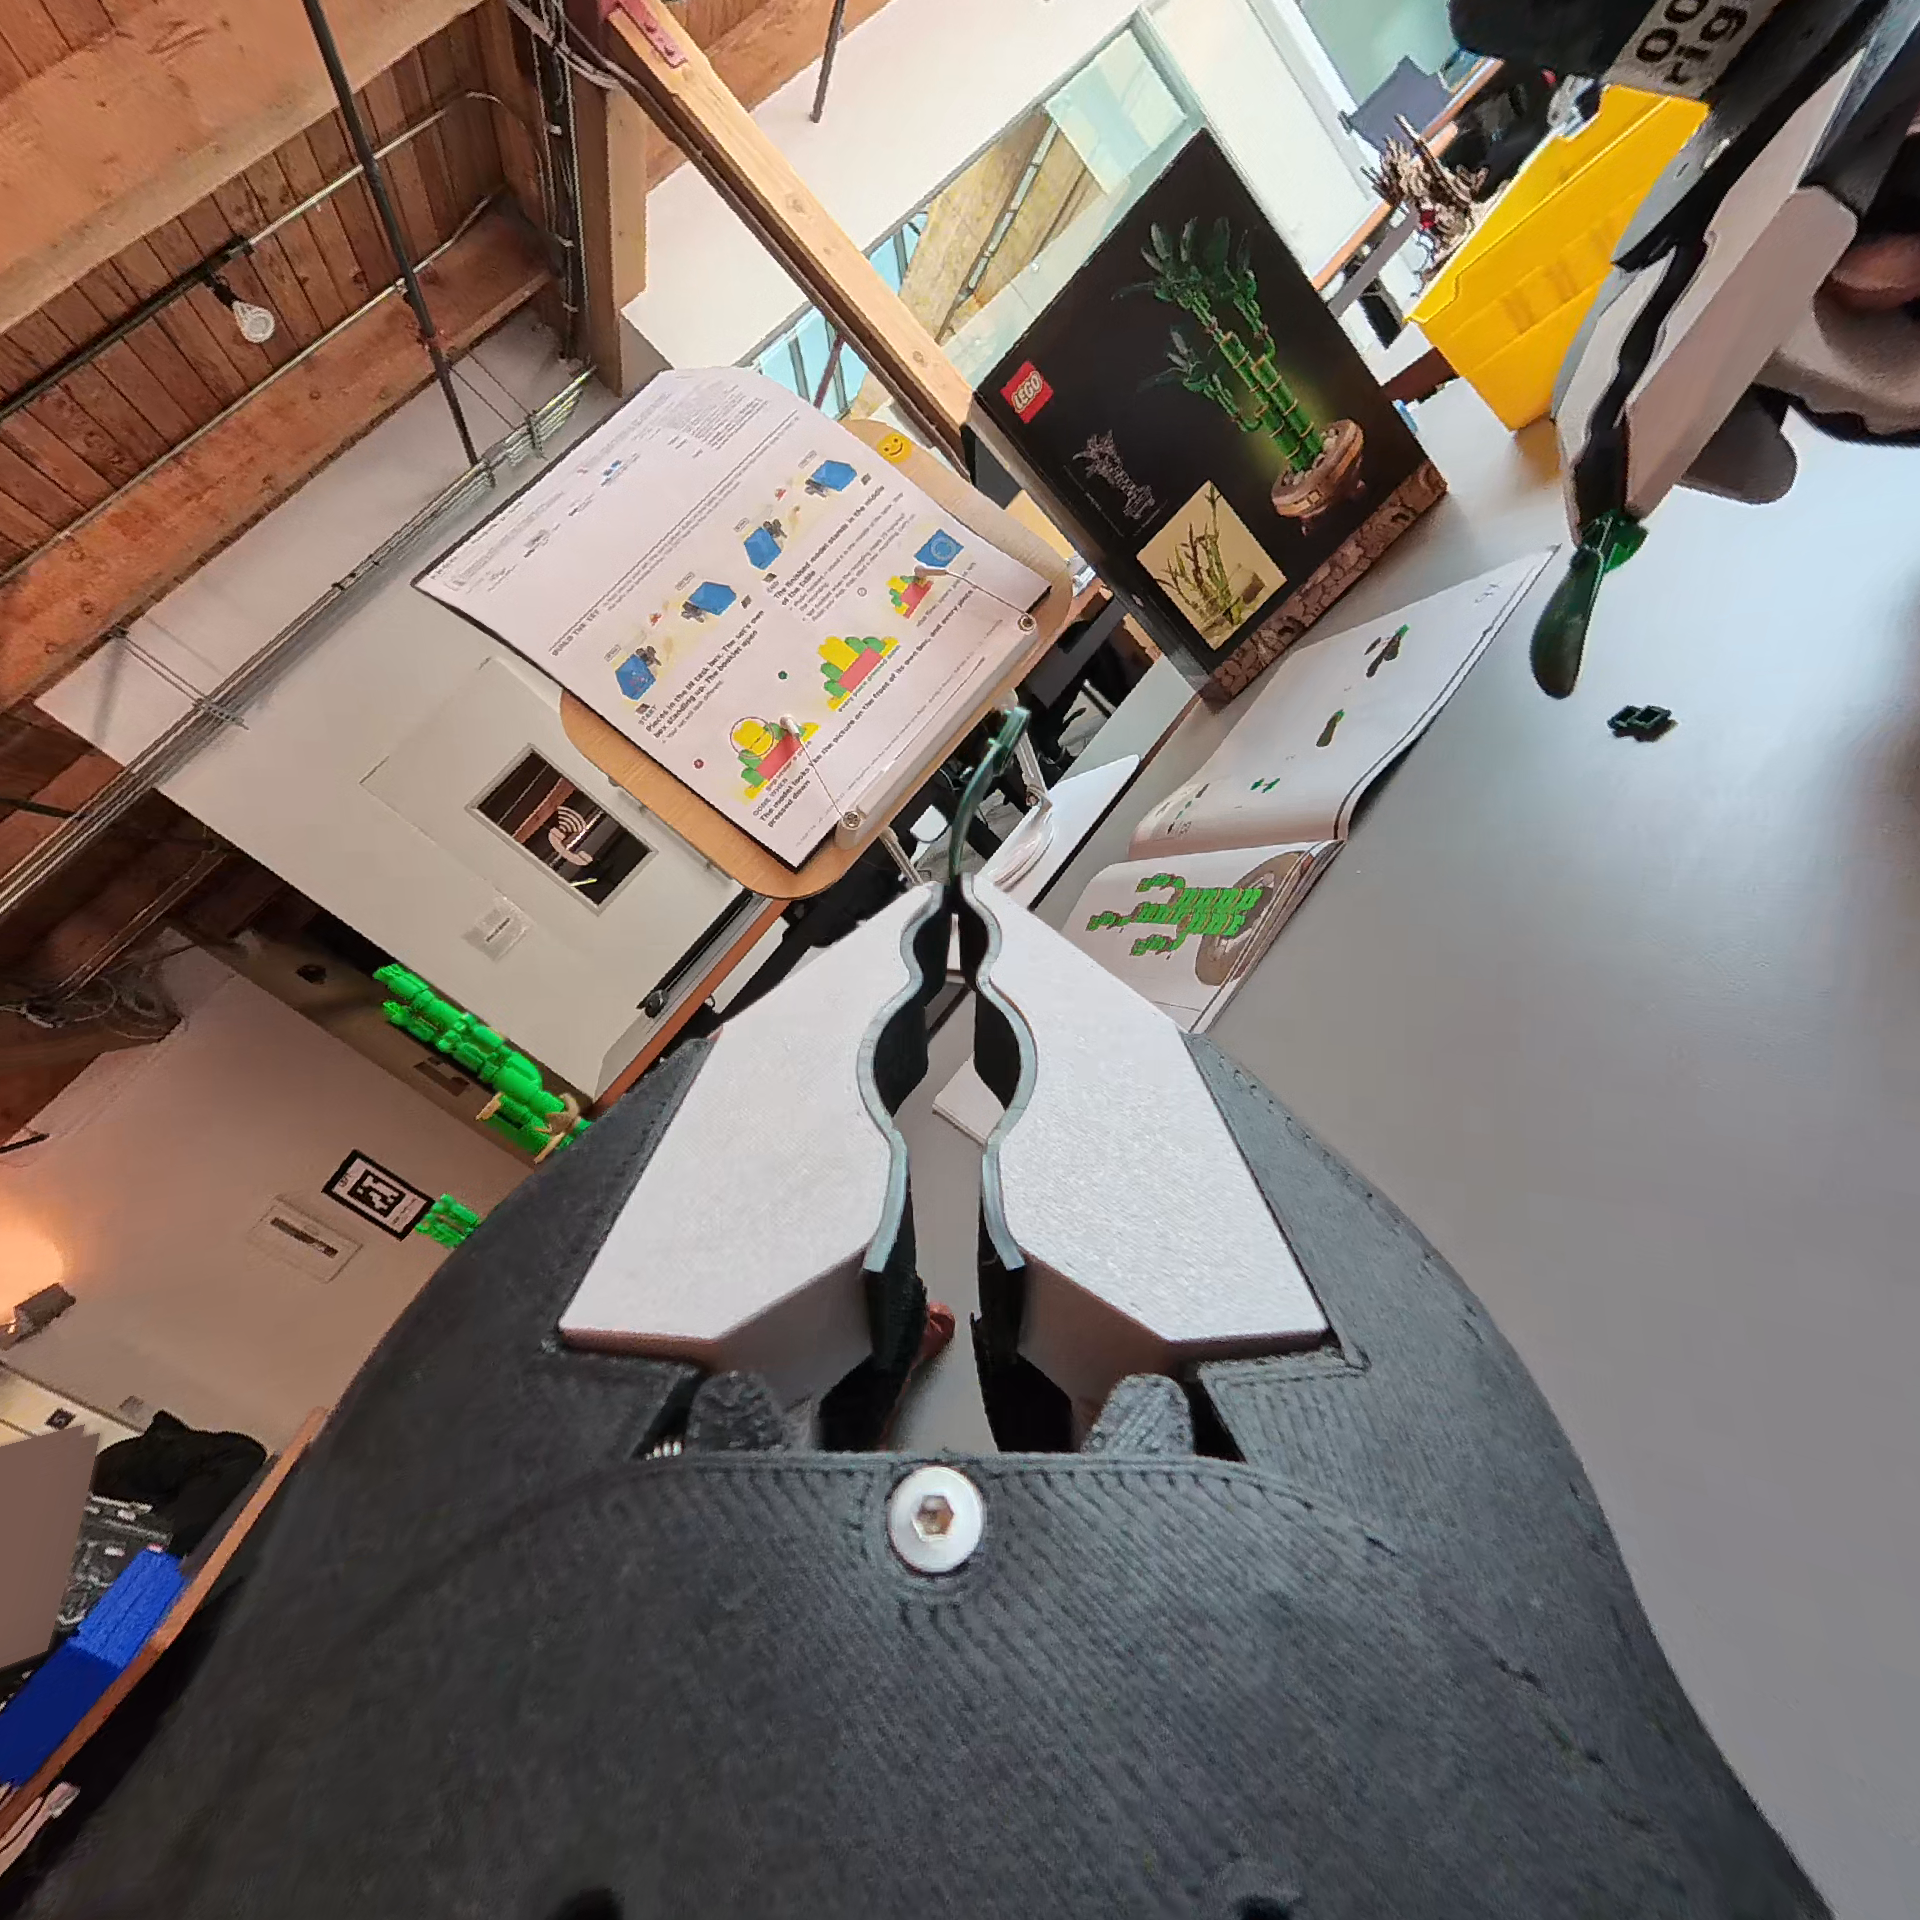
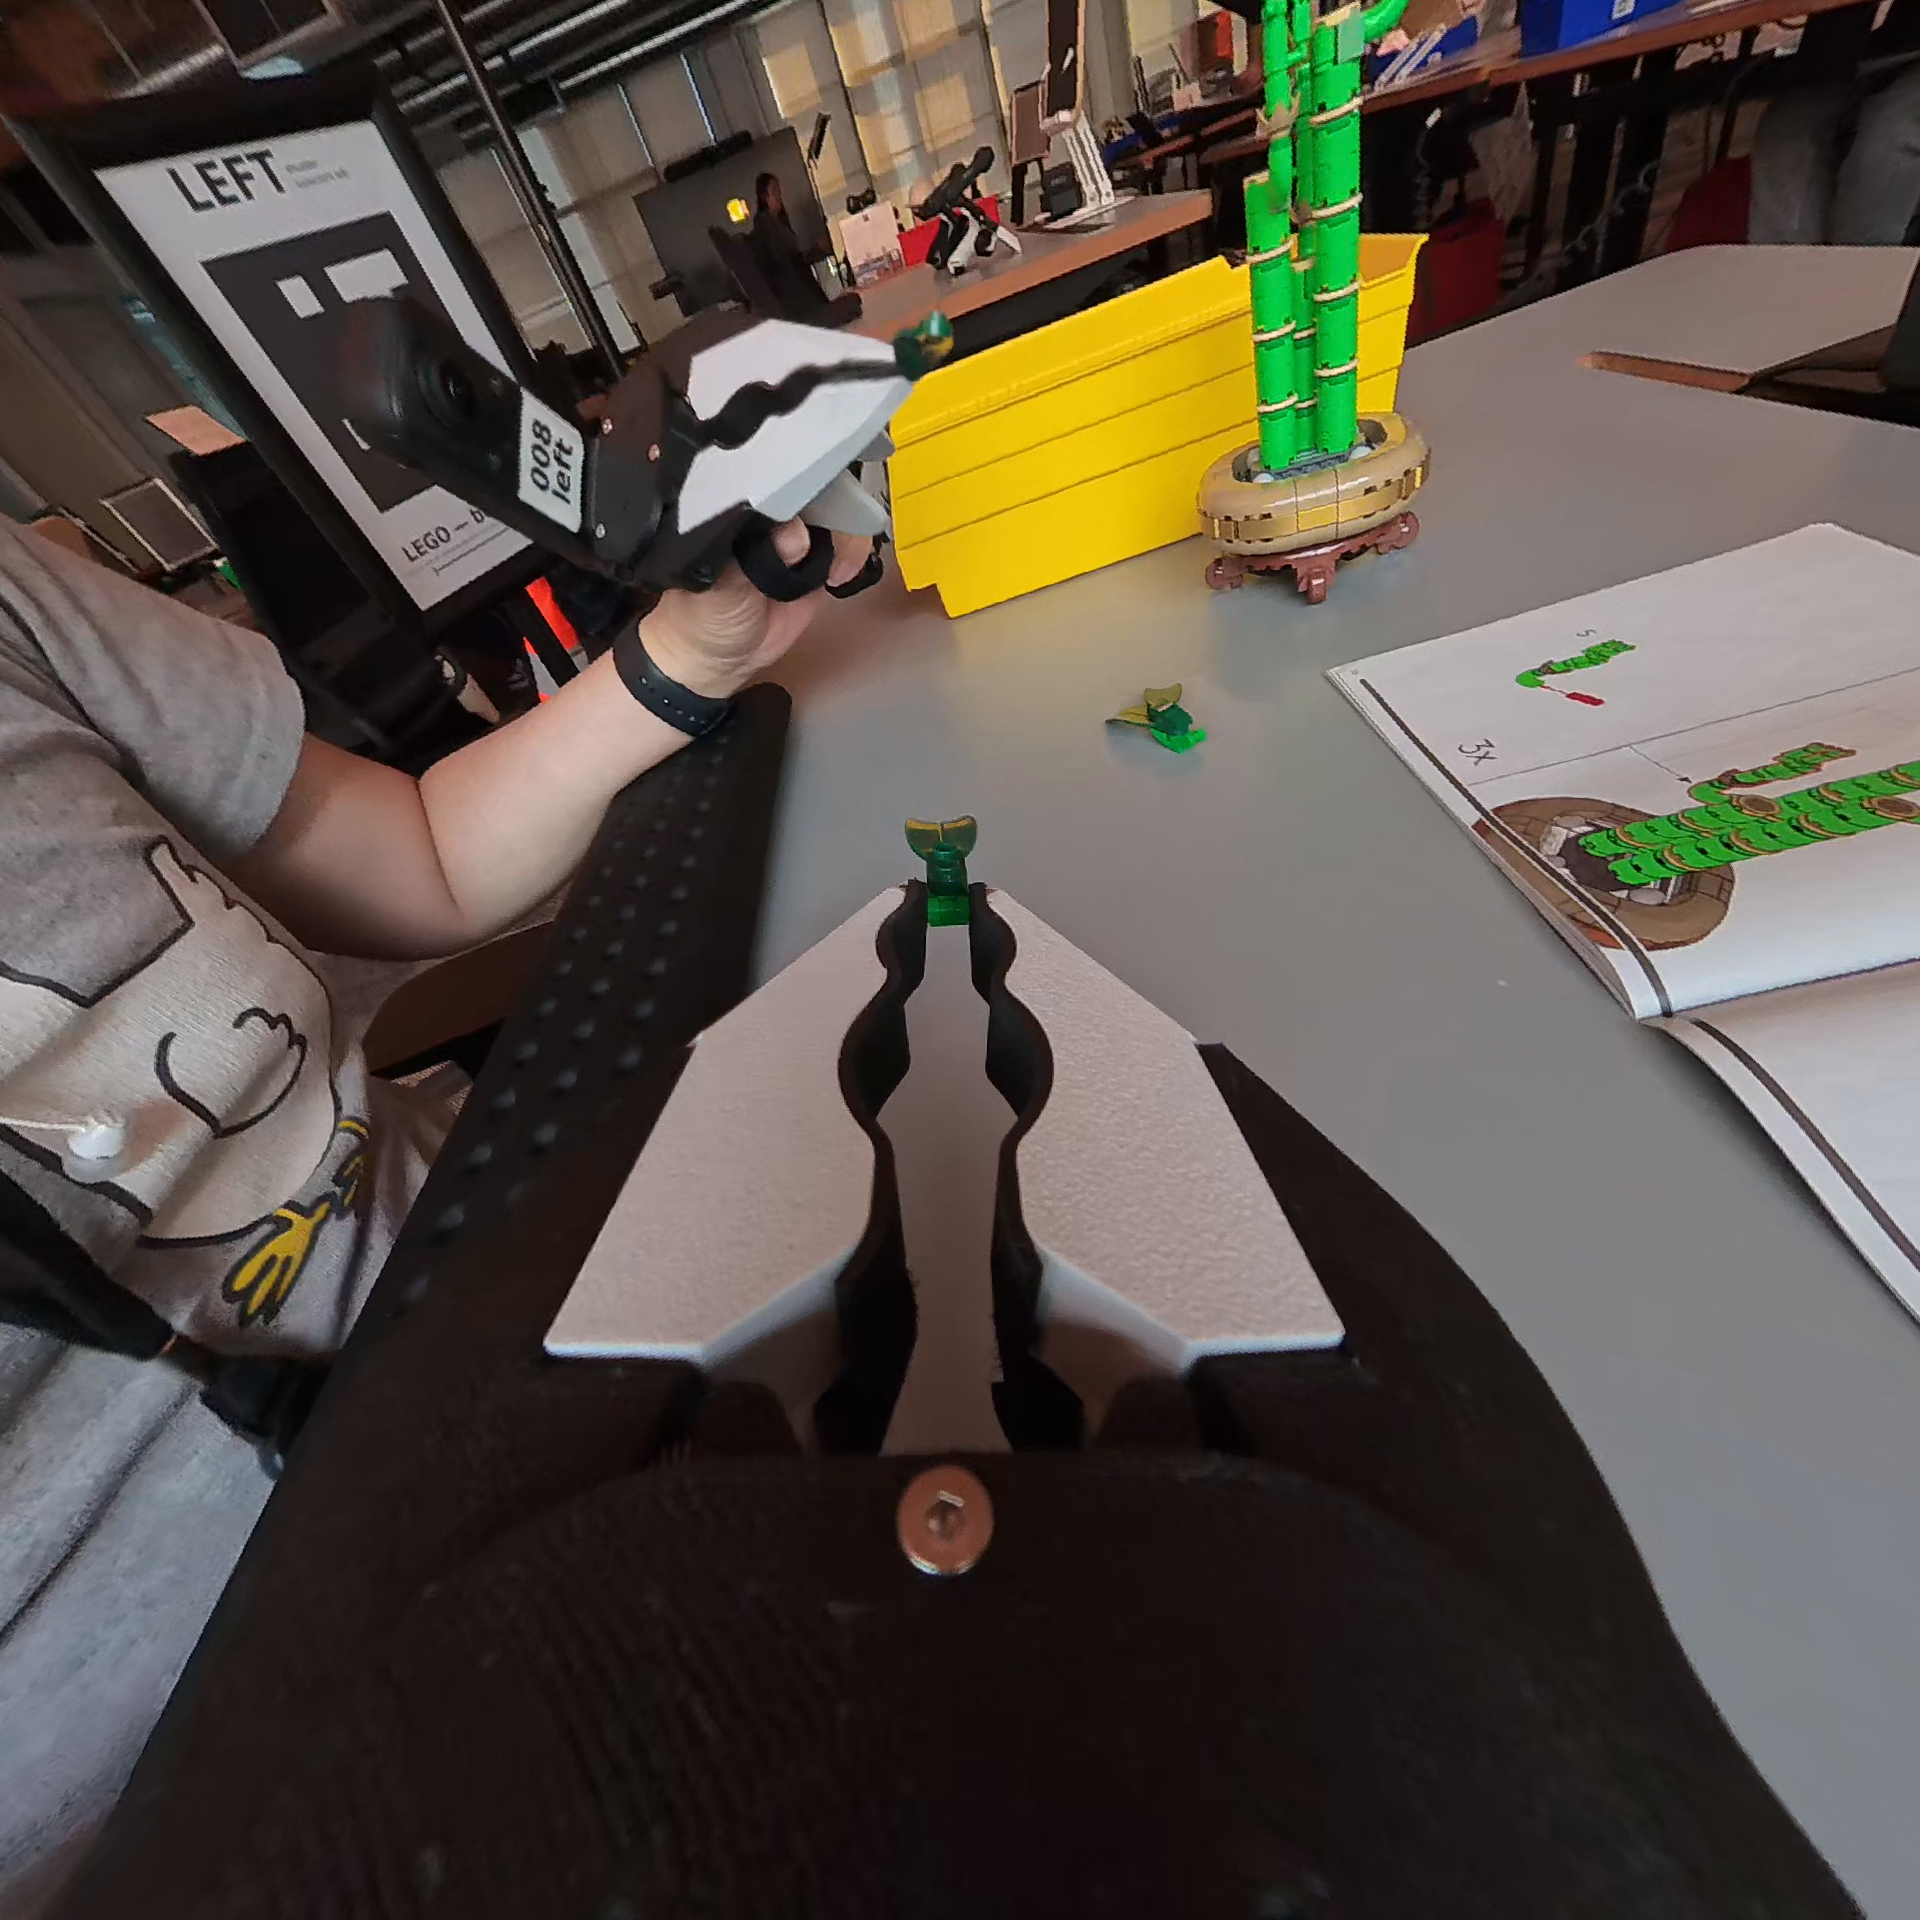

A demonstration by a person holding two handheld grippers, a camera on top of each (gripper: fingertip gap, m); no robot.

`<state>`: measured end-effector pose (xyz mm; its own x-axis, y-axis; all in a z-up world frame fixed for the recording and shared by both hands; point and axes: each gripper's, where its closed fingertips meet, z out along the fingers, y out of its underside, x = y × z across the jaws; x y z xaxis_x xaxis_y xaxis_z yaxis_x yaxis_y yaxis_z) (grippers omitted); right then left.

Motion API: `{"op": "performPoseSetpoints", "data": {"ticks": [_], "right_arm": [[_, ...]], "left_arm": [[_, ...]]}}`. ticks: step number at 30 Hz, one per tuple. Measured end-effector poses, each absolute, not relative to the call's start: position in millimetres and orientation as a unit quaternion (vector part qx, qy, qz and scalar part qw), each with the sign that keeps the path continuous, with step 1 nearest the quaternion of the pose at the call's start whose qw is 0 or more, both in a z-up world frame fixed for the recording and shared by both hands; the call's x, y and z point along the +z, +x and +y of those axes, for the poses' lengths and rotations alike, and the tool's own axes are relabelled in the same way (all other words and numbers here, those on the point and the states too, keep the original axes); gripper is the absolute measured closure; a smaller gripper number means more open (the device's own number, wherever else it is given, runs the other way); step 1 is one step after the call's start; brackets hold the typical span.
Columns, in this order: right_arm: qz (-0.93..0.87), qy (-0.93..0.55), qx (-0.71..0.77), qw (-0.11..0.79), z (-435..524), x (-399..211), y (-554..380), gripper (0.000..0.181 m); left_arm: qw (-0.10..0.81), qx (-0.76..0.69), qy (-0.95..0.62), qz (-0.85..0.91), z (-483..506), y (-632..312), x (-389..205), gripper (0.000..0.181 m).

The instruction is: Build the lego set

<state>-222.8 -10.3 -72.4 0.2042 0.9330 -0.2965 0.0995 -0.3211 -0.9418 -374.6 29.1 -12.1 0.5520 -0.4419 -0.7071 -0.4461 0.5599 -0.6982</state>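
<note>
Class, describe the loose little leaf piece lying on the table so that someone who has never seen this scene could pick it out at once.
Start at the tall green bamboo model in its tan pot, standing beside the yellow bin on the grey table. In front of the pot lies the loose leaf piece. Unlike the leaf pieces pinched in the two grippers, it rests alone on the tabletop.

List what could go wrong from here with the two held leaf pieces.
1. The right tool pinches its leaf piece only at the very tips, so it may slip or pop out.
2. The left tool holds a thin leaf edge-on, raised well off the table; a drop could bounce away.
3. Swinging toward the bamboo model might knock it.
</note>
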Motion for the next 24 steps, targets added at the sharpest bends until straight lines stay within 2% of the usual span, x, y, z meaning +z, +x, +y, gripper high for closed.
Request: {"op": "performPoseSetpoints", "data": {"ticks": [6, 16, 21, 24], "right_arm": [[-0.425, -0.644, 0.471, 0.428, -18, -75, -229, 0.175], [-0.423, -0.644, 0.455, 0.447, -22, -66, -225, 0.175], [-0.428, -0.618, 0.476, 0.455, -28, -48, -230, 0.175], [-0.436, -0.607, 0.480, 0.460, -23, -20, -234, 0.175]], "left_arm": [[0.736, -0.001, -0.484, 0.473, 36, -372, -19, 0.181], [0.746, -0.097, -0.495, 0.434, 35, -348, -5, 0.181], [0.760, -0.121, -0.456, 0.447, 25, -314, 24, 0.181], [0.771, -0.140, -0.403, 0.472, 16, -285, 67, 0.181]]}}
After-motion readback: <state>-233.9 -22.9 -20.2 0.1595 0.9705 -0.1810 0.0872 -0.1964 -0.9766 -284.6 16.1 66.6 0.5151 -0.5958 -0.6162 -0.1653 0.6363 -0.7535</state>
